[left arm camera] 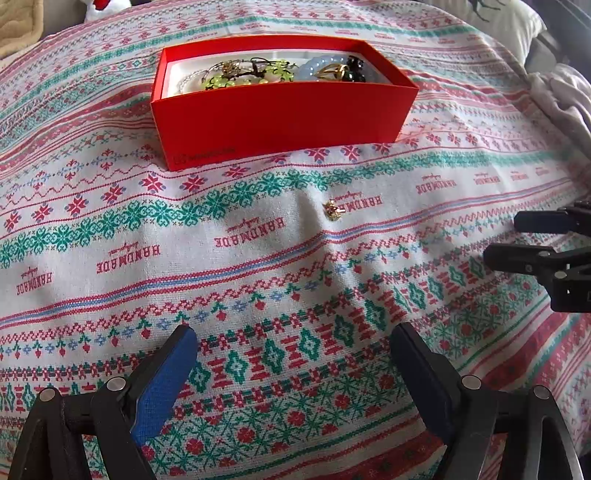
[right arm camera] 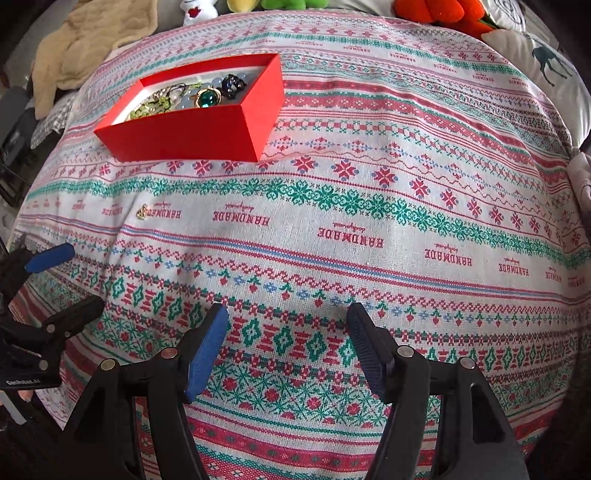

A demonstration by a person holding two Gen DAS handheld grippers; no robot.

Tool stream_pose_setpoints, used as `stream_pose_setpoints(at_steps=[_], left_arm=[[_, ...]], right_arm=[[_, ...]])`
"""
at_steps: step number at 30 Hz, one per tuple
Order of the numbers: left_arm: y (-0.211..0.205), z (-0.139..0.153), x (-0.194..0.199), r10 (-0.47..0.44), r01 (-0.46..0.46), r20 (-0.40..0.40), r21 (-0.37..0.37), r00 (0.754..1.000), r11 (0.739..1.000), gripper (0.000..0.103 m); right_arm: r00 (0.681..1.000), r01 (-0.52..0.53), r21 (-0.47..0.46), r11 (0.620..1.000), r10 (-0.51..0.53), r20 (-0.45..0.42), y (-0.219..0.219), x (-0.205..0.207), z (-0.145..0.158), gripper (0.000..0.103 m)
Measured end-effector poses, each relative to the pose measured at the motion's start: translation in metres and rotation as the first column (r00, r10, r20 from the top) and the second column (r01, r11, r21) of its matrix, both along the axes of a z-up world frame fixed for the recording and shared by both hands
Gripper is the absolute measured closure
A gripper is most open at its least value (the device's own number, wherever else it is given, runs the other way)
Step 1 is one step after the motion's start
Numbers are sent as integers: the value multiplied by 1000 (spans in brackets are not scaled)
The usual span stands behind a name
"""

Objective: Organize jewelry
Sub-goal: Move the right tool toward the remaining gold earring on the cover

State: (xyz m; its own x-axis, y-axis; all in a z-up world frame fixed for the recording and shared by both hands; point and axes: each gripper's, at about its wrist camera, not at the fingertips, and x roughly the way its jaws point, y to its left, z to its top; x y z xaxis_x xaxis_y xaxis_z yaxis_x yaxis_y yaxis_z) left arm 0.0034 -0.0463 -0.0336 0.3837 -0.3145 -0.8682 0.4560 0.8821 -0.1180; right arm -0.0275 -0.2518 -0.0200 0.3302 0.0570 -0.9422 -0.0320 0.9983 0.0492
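Note:
A red box (left arm camera: 280, 118) sits on the patterned cloth (left arm camera: 258, 266) and holds several pieces of jewelry: beads, a gold ring, dark pieces. It also shows in the right wrist view (right arm camera: 192, 133), with a green-stoned ring (right arm camera: 207, 98) inside. A small gold piece of jewelry (left arm camera: 333, 210) lies alone on the cloth in front of the box; it also shows in the right wrist view (right arm camera: 142, 212). My left gripper (left arm camera: 291, 332) is open and empty, below the gold piece. My right gripper (right arm camera: 288, 314) is open and empty, to the right of it.
The right gripper shows at the right edge of the left wrist view (left arm camera: 546, 243); the left gripper shows at the left edge of the right wrist view (right arm camera: 55, 280). Plush toys (right arm camera: 439, 11), a beige blanket (right arm camera: 92, 40) and a deer-print pillow (right arm camera: 546, 62) lie past the cloth's far edge.

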Motion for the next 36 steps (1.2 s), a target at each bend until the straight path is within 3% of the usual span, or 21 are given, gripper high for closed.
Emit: stream_pose_setpoints(at_steps=[5,8,12,18,28,36], left_arm=[[15,5,2,14,-14,2,-5,1000,1000,26],[25,11,6,26,-27,23,6,999,1000,38],[45,22,16,70,-69,15,-42,997,997,48],[73,38,30,162,-163,-18,-156,987,974,49],[78,43,35,221,-224,-33,-121,975,967,49],[94,50,48,328,-335,-71,-133,942,933,45]], right_arm=[[1000,-17,-22,1000,18,15,2,-3,0,30],[1000,-25,-21,999,25,15,4,-3,0,30],[999,-39,-26,999,40,18,9,-1,2,30],[998,-48,-10,999,48,36,12,5,14,30],[996,-17,91,996,9,85,-11,19,48,30],[992,63,137,989,-77,101,-33,21,62,30]])
